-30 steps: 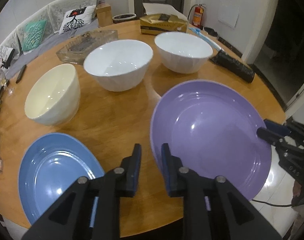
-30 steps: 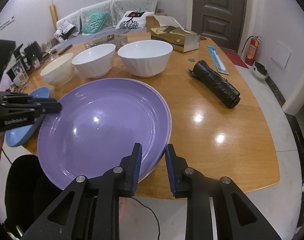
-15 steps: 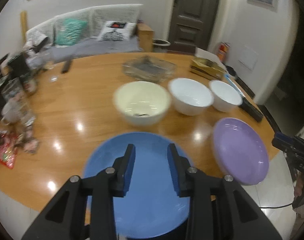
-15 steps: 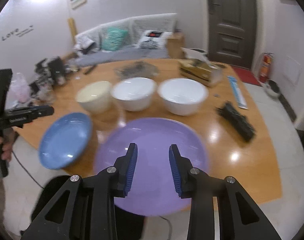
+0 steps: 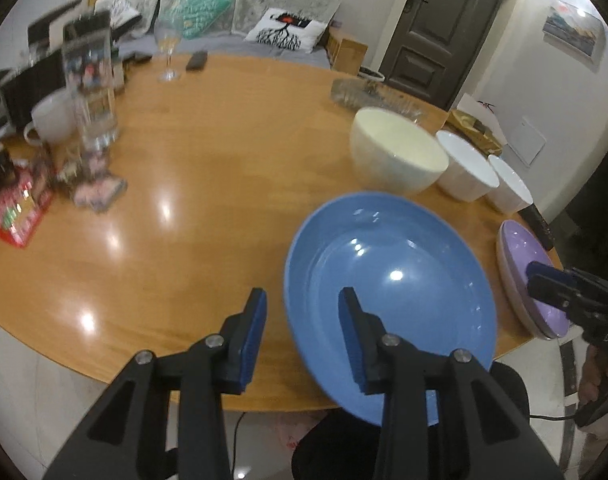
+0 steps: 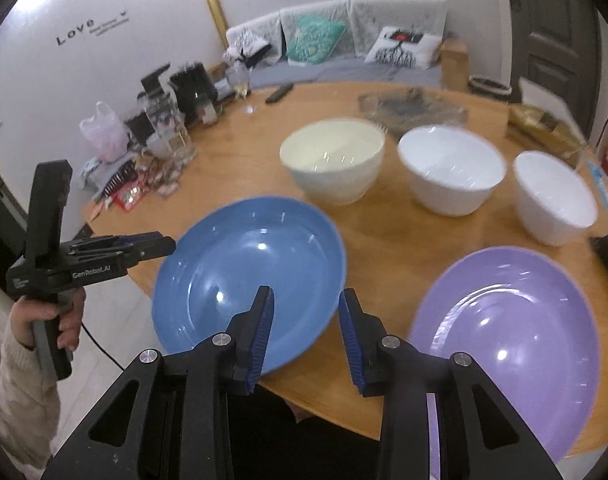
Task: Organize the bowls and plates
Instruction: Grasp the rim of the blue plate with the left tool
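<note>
Bowls (image 6: 333, 160) behind plates (image 6: 248, 276)

Stood on the wooden desk (image 5: 208, 168): wine glass (image 5: 168, 54), white mug (image 5: 54, 122), remote (image 5: 197, 60), possibly a glass tray (image 6: 412, 106), blurred; sofa (image 6: 344, 40) behind.

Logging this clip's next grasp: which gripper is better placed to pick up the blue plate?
Left. The left gripper is open, its fingers straddling the near rim of the blue plate. The right gripper, also open, hangs above the table edge between both plates.
</note>
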`<action>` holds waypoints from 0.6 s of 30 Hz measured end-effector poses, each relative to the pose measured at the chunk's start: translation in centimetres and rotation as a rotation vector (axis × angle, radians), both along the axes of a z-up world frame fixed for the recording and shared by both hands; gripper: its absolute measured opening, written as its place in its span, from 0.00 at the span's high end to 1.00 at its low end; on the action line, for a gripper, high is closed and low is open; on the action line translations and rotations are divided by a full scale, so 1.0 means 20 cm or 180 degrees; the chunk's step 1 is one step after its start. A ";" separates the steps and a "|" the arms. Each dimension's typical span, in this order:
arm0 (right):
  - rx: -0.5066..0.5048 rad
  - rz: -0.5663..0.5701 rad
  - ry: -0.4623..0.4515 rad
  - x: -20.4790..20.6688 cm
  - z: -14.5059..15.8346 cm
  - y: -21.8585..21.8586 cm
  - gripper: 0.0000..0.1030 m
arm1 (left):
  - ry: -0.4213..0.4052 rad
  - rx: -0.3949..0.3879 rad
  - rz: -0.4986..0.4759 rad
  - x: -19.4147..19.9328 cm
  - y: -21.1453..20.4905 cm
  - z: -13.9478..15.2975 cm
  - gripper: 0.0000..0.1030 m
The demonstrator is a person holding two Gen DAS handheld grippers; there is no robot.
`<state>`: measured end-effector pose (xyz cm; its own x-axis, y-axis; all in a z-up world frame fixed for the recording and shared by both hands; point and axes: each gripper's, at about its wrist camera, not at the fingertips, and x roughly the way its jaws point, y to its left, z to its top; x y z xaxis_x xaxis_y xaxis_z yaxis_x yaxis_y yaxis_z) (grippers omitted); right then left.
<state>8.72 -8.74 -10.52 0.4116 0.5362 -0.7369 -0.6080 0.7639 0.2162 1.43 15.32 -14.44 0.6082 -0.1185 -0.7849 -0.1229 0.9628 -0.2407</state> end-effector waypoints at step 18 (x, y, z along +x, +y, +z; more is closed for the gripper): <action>-0.0283 -0.0165 0.0227 0.11 -0.22 0.01 0.71 | 0.0074 -0.0055 -0.0039 0.07 -0.01 -0.13 0.67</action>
